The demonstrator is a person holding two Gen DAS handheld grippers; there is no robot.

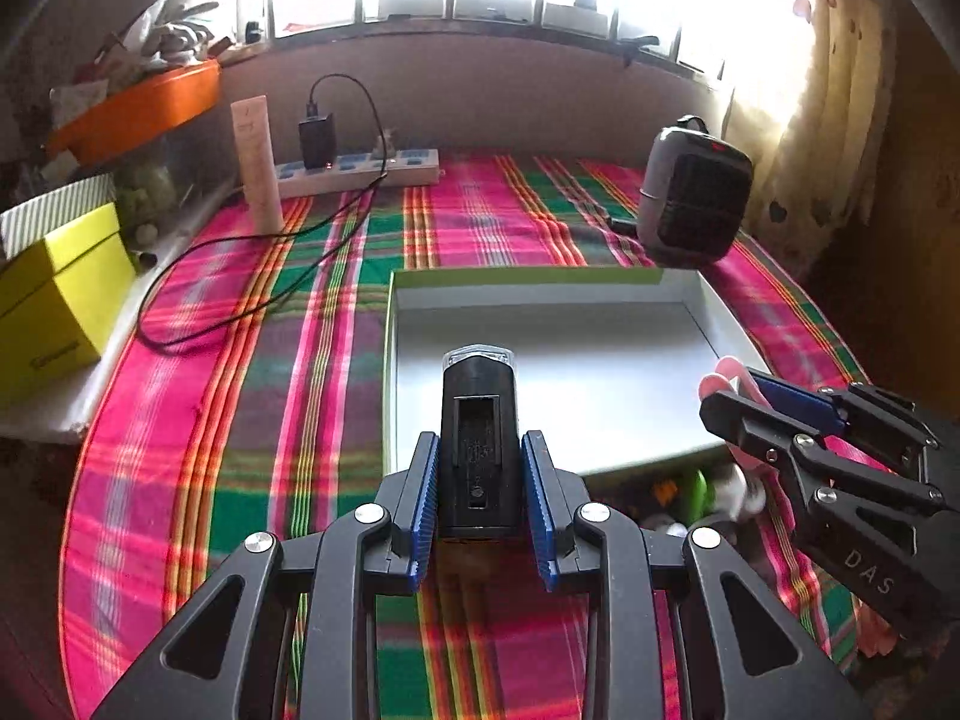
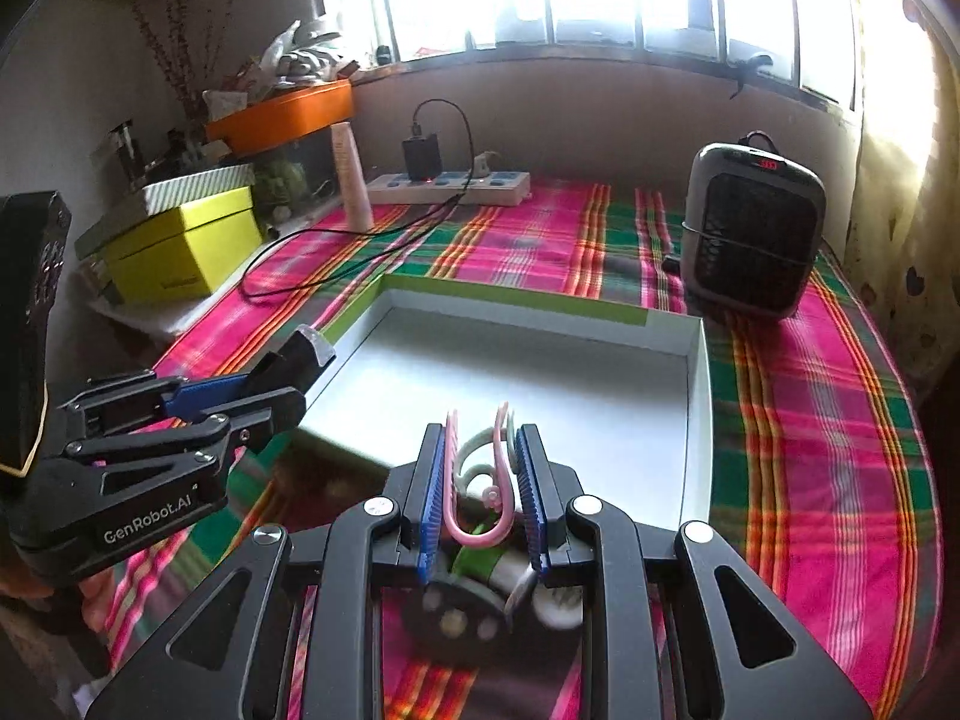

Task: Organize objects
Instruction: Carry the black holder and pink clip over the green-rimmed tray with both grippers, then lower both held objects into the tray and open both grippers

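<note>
The left gripper [image 1: 480,480] clamps a black bike light [image 1: 478,450], its clear lens forward over the white tray [image 1: 600,294] just ahead. To its right, the right gripper [image 2: 480,480] pinches pink plastic hooks [image 2: 480,498] above the tray's near edge.

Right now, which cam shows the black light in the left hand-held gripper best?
Left wrist view. The black light sits centred between the left hand-held gripper pads, its slotted face and clear lens visible. The right wrist view shows it only from the side, small and partly hidden by the fingers, over the white tray's edge.
</note>
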